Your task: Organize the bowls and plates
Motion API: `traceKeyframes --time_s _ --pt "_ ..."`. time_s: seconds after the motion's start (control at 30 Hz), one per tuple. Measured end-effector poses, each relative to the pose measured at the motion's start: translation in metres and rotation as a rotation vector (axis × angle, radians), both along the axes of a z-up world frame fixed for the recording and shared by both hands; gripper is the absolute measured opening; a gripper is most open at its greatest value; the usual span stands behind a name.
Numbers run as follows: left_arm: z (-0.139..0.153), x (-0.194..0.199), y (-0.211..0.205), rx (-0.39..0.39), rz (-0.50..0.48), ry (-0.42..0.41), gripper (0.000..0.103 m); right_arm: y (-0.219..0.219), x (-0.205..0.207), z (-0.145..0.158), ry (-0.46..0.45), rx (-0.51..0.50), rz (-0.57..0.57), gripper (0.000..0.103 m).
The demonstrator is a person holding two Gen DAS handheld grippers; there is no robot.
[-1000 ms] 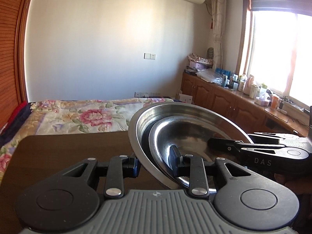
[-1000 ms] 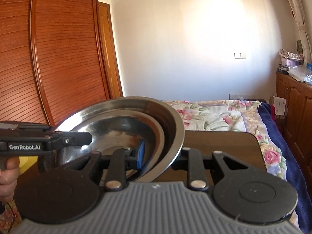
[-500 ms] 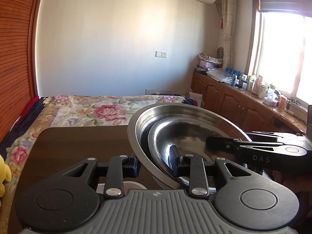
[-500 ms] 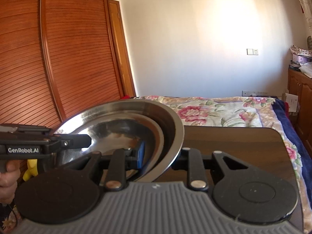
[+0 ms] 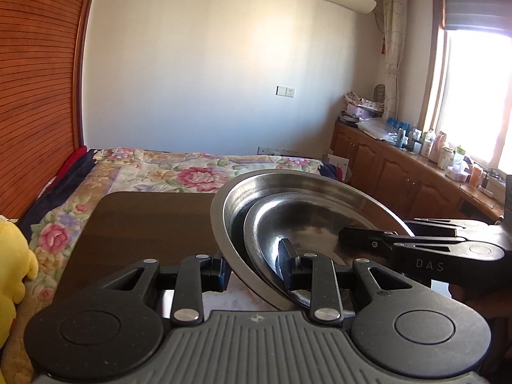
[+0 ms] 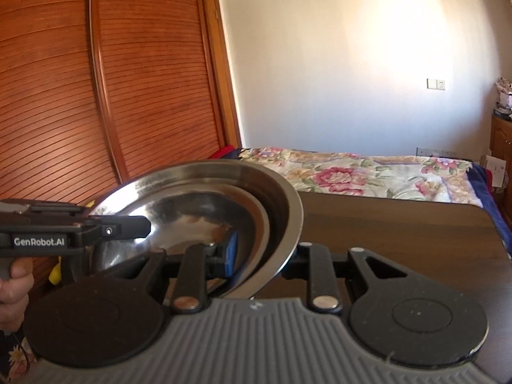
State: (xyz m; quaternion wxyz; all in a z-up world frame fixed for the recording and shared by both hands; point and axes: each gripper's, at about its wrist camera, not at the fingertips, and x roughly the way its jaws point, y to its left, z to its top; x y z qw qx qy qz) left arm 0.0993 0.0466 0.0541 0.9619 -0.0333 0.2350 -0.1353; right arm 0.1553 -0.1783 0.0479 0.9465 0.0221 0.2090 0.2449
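Observation:
Two steel bowls are nested, a smaller bowl inside a large bowl, and they are held tilted above the dark wooden table. My left gripper is shut on their near-left rims, one finger outside the large bowl and one inside the small one. In the right wrist view the large bowl and small bowl sit between the fingers of my right gripper, which is shut on the opposite rims. Each gripper shows in the other's view. Something pale lies under the bowls, mostly hidden.
A bed with a flowered cover lies beyond the table's far edge. A yellow plush toy sits at the table's left side. Wooden cabinets with bottles run under the window. Slatted wardrobe doors stand left. A hand holds the left gripper.
Both grippers stay clamped on the bowls and have shifted together. More of the table and bed shows now, and the yellow toy has come into the left wrist view.

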Motion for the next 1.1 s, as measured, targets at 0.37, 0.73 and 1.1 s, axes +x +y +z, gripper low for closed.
traceKeyframes --time_s 0.37,0.73,1.1 --pt "-0.025 -0.001 0.032 -0.003 0.045 0.062 0.032 0.031 0.004 -0.021 0.051 -0.022 0.063 0.028" --pt "-0.051 0.012 0.040 -0.013 0.028 0.114 0.033 0.037 0.009 -0.043 0.094 -0.040 0.059 0.028" --pt "-0.065 0.014 0.046 -0.017 0.035 0.142 0.033 0.042 0.008 -0.049 0.105 -0.052 0.062 0.028"
